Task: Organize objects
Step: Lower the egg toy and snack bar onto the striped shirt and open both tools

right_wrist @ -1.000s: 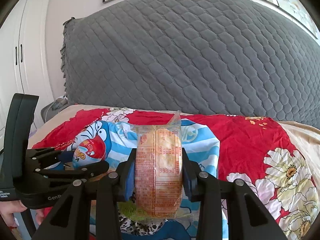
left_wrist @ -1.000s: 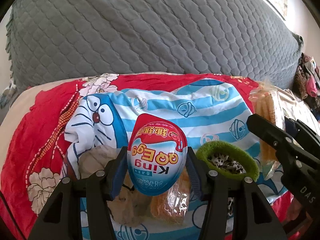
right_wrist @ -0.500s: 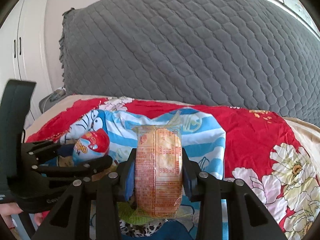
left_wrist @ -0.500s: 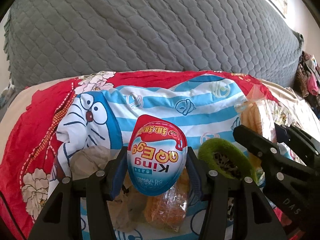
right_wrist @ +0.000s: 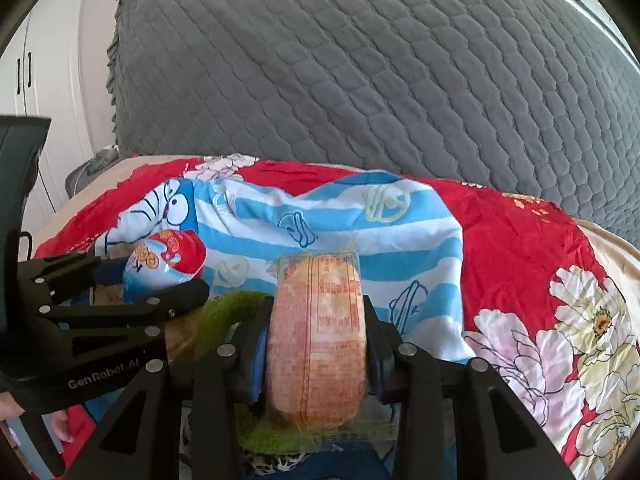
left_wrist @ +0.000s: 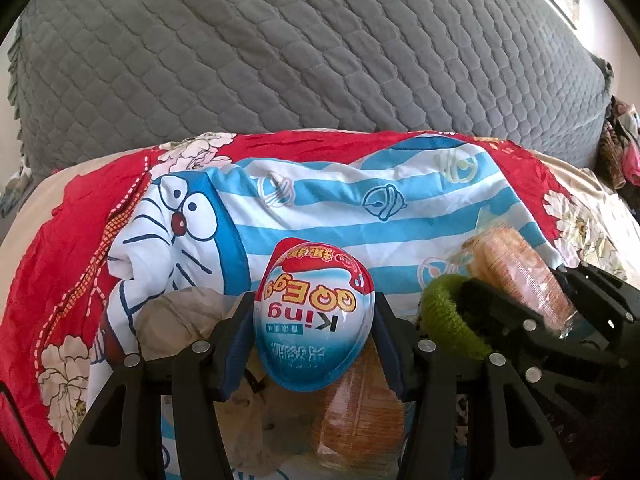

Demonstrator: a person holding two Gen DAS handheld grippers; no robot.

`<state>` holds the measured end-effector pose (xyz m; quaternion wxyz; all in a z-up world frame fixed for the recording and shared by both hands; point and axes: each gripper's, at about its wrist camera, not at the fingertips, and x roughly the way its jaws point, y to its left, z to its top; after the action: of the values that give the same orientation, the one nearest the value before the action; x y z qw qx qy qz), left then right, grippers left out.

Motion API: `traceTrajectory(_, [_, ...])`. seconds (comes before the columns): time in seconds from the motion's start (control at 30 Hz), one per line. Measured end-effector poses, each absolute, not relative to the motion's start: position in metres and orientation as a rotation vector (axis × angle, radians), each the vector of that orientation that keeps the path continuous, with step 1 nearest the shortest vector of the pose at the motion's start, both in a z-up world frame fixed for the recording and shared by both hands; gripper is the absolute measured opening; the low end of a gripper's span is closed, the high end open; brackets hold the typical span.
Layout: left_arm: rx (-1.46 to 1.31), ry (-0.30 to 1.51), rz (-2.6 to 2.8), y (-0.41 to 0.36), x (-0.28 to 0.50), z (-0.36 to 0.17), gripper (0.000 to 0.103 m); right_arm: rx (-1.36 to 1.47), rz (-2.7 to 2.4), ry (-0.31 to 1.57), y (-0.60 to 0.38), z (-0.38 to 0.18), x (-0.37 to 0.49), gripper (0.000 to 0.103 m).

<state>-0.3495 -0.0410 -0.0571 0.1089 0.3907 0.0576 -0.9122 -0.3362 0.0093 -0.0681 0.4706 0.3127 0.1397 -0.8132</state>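
Observation:
My left gripper [left_wrist: 314,344] is shut on a blue, white and red King egg toy [left_wrist: 314,316], held above a blue-striped Doraemon cloth [left_wrist: 320,204]. The egg also shows in the right wrist view [right_wrist: 164,264]. My right gripper [right_wrist: 316,352] is shut on an orange wrapped snack pack [right_wrist: 316,340], upright between the pads; it also shows in the left wrist view [left_wrist: 516,272]. A green-rimmed fuzzy thing [left_wrist: 448,320] lies just under and between both grippers. Another orange snack pack [left_wrist: 360,412] and a beige crumpled wrapper [left_wrist: 180,320] lie below the egg.
The cloth lies on a red floral bedspread [right_wrist: 520,240]. A grey quilted headboard [right_wrist: 360,80] stands behind. White cupboard doors [right_wrist: 24,80] are at far left. Clothes [left_wrist: 620,148] are piled at the far right.
Both grippers have come lower and closer to the cloth and to each other, each keeping its object. The right gripper now sits right over the green-rimmed thing.

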Motion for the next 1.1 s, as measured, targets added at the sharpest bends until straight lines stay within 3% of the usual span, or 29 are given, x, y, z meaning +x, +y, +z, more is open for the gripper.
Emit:
traceTrajectory(0.3, [1.141, 0.170, -2.683, -0.0397, -0.3487, -0.0600, 0.058, 0.797, -1.986, 0.369, 0.0059, -0.0747, -0.3360, 0.041])
traceTrajectory(0.5, [1.149, 0.184, -2.673, -0.0407, -0.3477, -0.0612, 0.069, 0.812, -1.978, 0.364, 0.0057, -0.0750, -0.3366, 0.041])
traceTrajectory(0.67, [1.148, 0.180, -2.674, -0.0406, -0.3458, -0.0607, 0.071, 0.833, -1.975, 0.366, 0.0061, -0.0759, -0.3378, 0.041])
traceTrajectory(0.8, [1.150, 0.189, -2.662, -0.0434, -0.3440, -0.0601, 0.076, 0.845, -1.970, 0.375, 0.0068, -0.0768, -0.3375, 0.044])
traceTrajectory(1.1, [1.167, 0.204, -2.650, -0.0454, -0.3405, -0.0592, 0.078, 0.843, -1.978, 0.382, 0.0089, -0.0744, -0.3361, 0.054])
